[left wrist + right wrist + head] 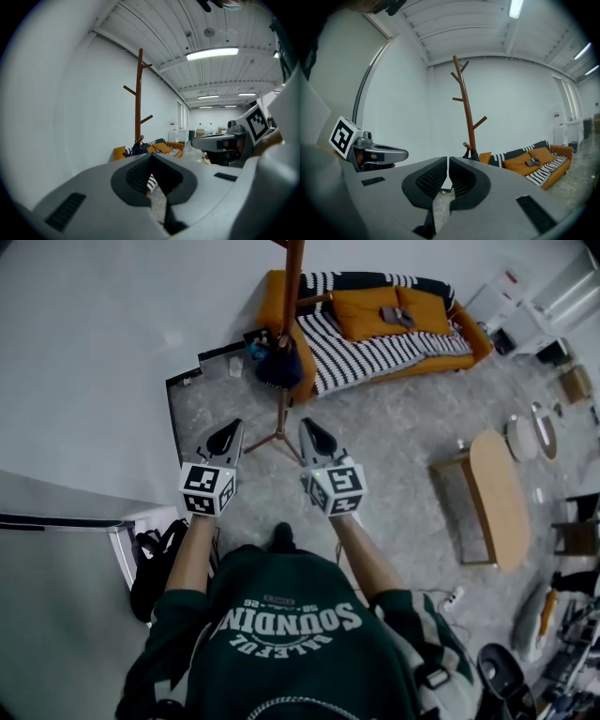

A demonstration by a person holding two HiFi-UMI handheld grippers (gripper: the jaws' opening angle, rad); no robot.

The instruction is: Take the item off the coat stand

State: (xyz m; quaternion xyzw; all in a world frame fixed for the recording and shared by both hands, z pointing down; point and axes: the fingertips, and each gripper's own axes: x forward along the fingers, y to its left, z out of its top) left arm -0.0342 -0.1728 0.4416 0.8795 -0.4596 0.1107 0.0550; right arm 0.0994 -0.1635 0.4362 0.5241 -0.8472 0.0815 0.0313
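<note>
Hanging low on the coat stand (292,296), the dark bag (279,367) is straight ahead, well beyond the left gripper (225,438) and right gripper (317,437), both squeezed closed, empty.

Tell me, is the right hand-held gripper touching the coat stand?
Apart. The right gripper view shows the coat stand far ahead of the shut right hand-held gripper, with a plain gap between them.

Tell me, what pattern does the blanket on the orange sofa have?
The blanket has black and white stripes; the head view shows it best.
</note>
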